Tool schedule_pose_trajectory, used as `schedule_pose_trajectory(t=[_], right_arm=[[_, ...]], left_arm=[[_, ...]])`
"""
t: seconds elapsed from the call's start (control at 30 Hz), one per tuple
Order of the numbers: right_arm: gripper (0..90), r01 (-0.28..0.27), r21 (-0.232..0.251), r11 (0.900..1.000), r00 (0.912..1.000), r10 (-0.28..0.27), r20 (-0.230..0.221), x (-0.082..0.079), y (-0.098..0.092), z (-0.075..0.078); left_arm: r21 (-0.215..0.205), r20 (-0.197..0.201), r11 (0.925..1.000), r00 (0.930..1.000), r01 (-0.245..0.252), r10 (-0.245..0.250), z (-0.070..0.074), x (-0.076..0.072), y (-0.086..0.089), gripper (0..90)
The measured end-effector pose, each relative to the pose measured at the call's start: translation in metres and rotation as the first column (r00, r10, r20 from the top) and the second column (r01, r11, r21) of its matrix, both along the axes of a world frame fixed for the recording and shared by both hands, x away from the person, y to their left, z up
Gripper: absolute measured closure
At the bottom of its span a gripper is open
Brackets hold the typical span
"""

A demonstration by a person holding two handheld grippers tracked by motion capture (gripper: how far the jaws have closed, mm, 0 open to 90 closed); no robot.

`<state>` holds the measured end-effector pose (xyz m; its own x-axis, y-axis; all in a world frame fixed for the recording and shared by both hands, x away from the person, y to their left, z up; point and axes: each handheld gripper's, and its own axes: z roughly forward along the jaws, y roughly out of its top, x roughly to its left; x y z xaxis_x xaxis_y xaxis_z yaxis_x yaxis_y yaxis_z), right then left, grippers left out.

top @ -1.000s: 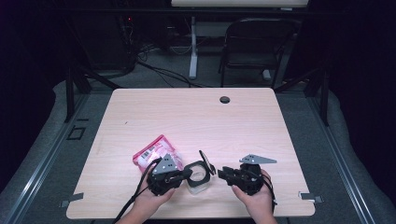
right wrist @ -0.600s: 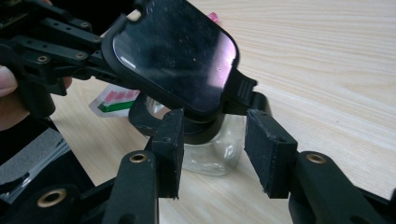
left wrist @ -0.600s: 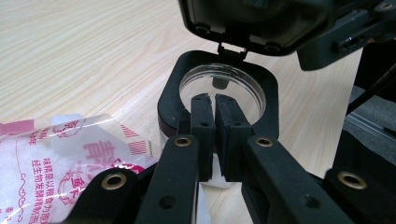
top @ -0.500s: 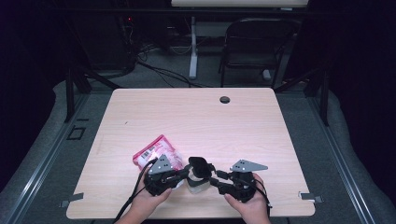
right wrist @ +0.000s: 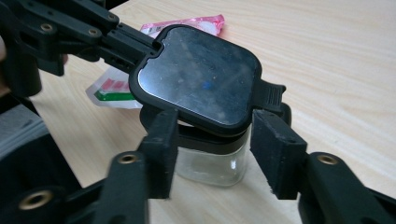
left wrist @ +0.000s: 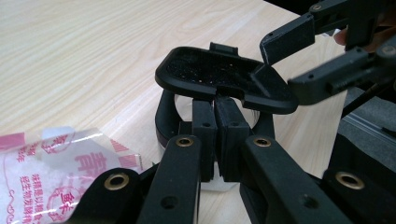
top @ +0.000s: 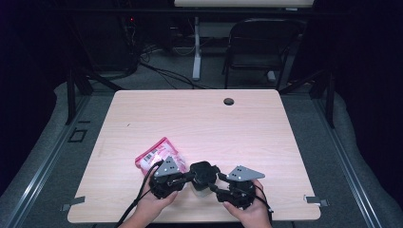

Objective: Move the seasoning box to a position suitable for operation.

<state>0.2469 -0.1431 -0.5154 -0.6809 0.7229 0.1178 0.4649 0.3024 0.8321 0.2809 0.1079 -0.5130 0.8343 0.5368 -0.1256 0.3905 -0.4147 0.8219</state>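
1. Dark room; pale wood-grain counter (top: 199,118) with a round grommet hole (top: 229,101) near its far edge. A black folding chair (top: 259,45) and a tangle of cables (top: 157,57) sit on the floor beyond it.
2. Pink-and-white printed packet (top: 154,156) lies flat on the counter, just behind and to the outer side of the left tool. In the left gripper view it shows at lower left (left wrist: 51,172), clear film with white grains inside.
3. Left tool (top: 183,178), held in the person's left hand (top: 152,206): jaws closed together, pinching the hinge edge of the black lid (left wrist: 224,79). Lid stands flipped up, tilted, its speckled underside facing this tool's camera.
4. Small clear jar (top: 199,184) with black collar stands upright on the counter between the two tools, right at the left tool's tips. In the right gripper view, the glass body (right wrist: 212,161) shows below the lid's glossy top (right wrist: 198,72).
5. Right tool (top: 215,183), in the right hand (top: 247,209): jaws have just been opening, now spread wide. The jar sits between them, pads clear of the glass on both sides. From the left gripper view this tool (left wrist: 299,60) shows at the lid's far corner, tips just beside its rim.
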Motion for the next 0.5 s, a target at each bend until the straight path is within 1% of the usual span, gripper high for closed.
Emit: schedule_pose_trajectory(t=[0.1, 0.17, 0.3, 0.33, 0.37, 0.43, 0.47, 0.5], right_arm=[[46.8, -0.008, -0.002, 1.000, 0.9999, 0.009, 0.011, -0.0009, 0.0007, 0.0007], [46.4, -0.013, -0.031, 0.999, 0.9997, 0.013, 0.020, -0.0019, 0.0022, 0.0001], [46.2, 0.000, -0.039, 0.999, 0.9996, 0.001, 0.027, -0.0002, 0.0049, -0.0005], [46.3, 0.016, -0.039, 0.999, 0.9995, -0.014, 0.030, 0.0008, 0.0062, -0.0008], [47.5, 0.019, -0.041, 0.999, 0.9995, -0.018, 0.024, 0.0022, 0.0076, -0.0009], [50.0, 0.023, -0.044, 0.999, 0.9990, -0.021, 0.038, 0.0014, 0.0083, -0.0002], [50.0, 0.023, -0.044, 0.999, 0.9990, -0.021, 0.038, 0.0014, 0.0083, -0.0002], [51.4, 0.027, -0.044, 0.999, 0.9985, -0.025, 0.048, 0.0006, 0.0083, 0.0006]], left_arm=[[-0.010, 0.000, 1.0000, 1.0000, -0.001, 0.001, 0.0031, 0.0010, -0.0004, 87.5], [-0.022, -0.004, 0.9998, 1.0000, 0.002, -0.002, 0.0041, 0.0018, -0.0010, 87.6], [-0.024, 0.002, 0.9997, 1.0000, 0.003, -0.003, 0.0052, 0.0017, -0.0016, 87.5], [-0.023, 0.003, 0.9997, 1.0000, 0.005, -0.005, 0.0053, 0.0018, -0.0014, 87.4], [-0.022, 0.001, 0.9997, 1.0000, 0.007, -0.007, 0.0049, 0.0019, -0.0015, 87.3], [-0.016, -0.001, 0.9998, 1.0000, 0.008, -0.008, 0.0040, 0.0018, -0.0019, 87.4], [-0.006, -0.001, 1.0000, 1.0000, 0.005, -0.005, 0.0029, 0.0015, -0.0025, 87.4], [0.003, -0.001, 1.0000, 1.0000, 0.009, -0.009, 0.0011, 0.0017, -0.0029, 87.6]])
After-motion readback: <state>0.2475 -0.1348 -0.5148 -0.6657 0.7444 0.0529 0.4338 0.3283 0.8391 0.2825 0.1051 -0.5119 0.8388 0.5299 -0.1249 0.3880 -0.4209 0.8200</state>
